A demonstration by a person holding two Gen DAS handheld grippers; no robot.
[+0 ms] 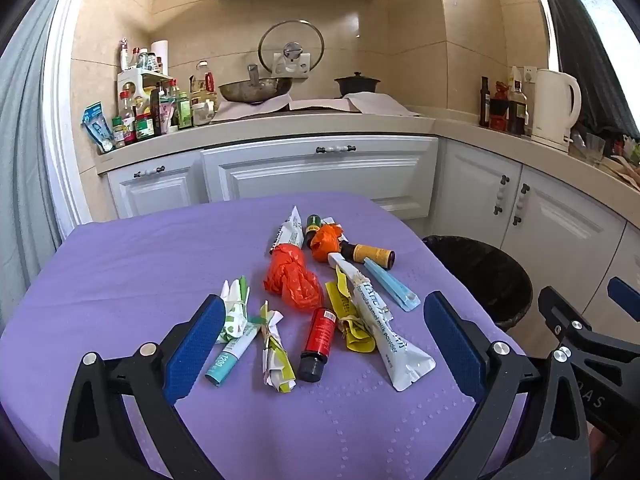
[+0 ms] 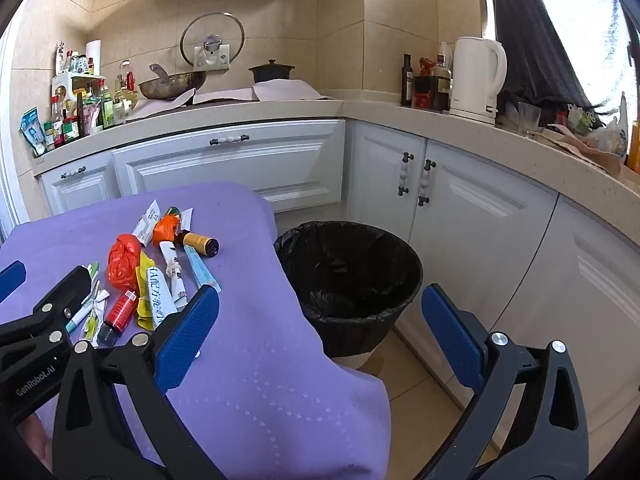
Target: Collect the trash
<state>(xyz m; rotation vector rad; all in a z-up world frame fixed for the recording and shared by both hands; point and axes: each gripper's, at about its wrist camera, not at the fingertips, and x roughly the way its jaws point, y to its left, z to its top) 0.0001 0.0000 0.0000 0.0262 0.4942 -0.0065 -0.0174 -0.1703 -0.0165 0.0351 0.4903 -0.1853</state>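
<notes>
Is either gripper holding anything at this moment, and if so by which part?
Nothing is held. The left gripper and right gripper are both open and empty; the trash lies on the purple table.

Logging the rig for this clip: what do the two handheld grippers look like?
Both match. The left gripper and right gripper have black plastic scissor-style arms with triangular cutouts and silver round pivot bolts. Each finger carries a flat blue textured pad. White "GenRobot.AI" lettering marks the left gripper's body. No cables or sleeves are visible.
</notes>
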